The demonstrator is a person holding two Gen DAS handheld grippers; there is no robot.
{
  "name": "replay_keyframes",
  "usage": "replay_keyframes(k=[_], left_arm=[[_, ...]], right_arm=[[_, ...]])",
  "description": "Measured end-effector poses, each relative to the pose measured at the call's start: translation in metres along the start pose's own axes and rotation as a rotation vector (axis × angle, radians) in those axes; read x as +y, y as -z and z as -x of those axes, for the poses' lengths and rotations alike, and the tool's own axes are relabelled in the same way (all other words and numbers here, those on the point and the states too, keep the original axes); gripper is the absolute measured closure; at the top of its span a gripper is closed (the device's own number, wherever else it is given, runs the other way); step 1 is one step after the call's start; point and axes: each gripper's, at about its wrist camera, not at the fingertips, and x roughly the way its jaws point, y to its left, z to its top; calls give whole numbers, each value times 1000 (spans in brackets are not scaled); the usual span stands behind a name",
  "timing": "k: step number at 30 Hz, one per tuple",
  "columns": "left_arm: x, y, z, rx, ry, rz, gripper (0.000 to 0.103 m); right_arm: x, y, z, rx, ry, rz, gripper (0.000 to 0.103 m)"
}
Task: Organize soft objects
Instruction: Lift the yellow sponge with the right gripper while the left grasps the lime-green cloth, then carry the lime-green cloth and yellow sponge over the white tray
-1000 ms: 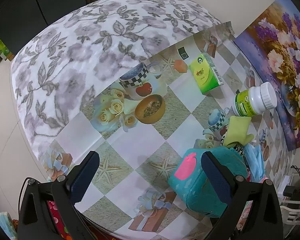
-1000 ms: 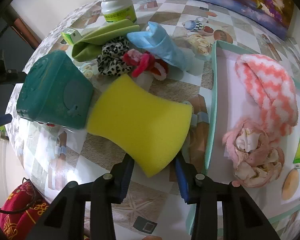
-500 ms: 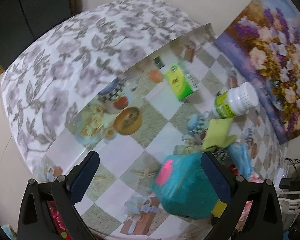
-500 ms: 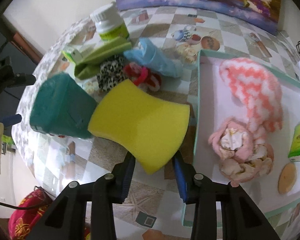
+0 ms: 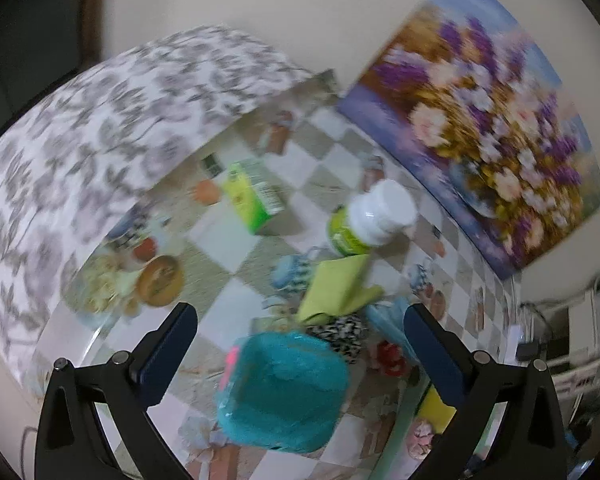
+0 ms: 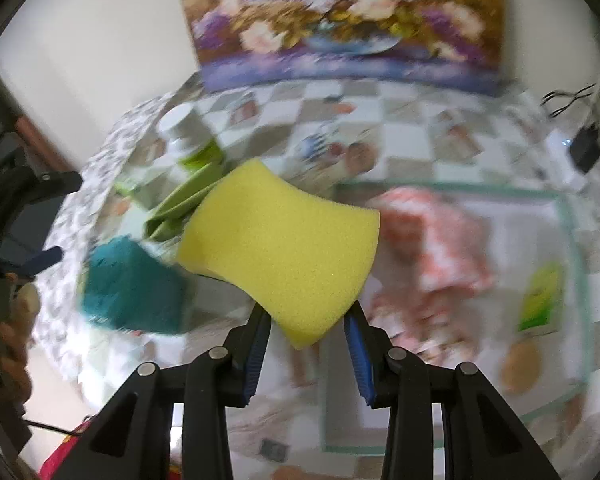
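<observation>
I see a table (image 5: 236, 304) under checkered oilcloth, with a white-capped bottle (image 5: 370, 218) lying near a green carton (image 5: 252, 196). A flower painting (image 6: 340, 20) leans on the wall behind. A second green carton (image 6: 540, 300) sits far right.

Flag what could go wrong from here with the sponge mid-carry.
1. The right gripper pinches only one corner of the yellow foam sponge, so it may twist or slip free before the green-rimmed tray.
2. The tray already holds a pink-and-white fuzzy cloth; a drop could land on it and roll off.
</observation>
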Motion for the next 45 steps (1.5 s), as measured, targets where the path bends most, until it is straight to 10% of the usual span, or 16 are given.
replay_keyframes(k=[11, 14, 25, 45], left_arm=[[-64, 1, -48, 113, -173, -263, 4], [-69, 1, -65, 153, -199, -292, 35], [-69, -2, -104, 213, -217, -297, 93], [-73, -23, -42, 42, -69, -250, 99]], right_arm=[[-66, -17, 9, -34, 79, -200, 62], [-76, -16, 10, -31, 84, -232, 62], [-79, -17, 9, -28, 86, -236, 62], [-85, -17, 23, -66, 91, -261, 62]])
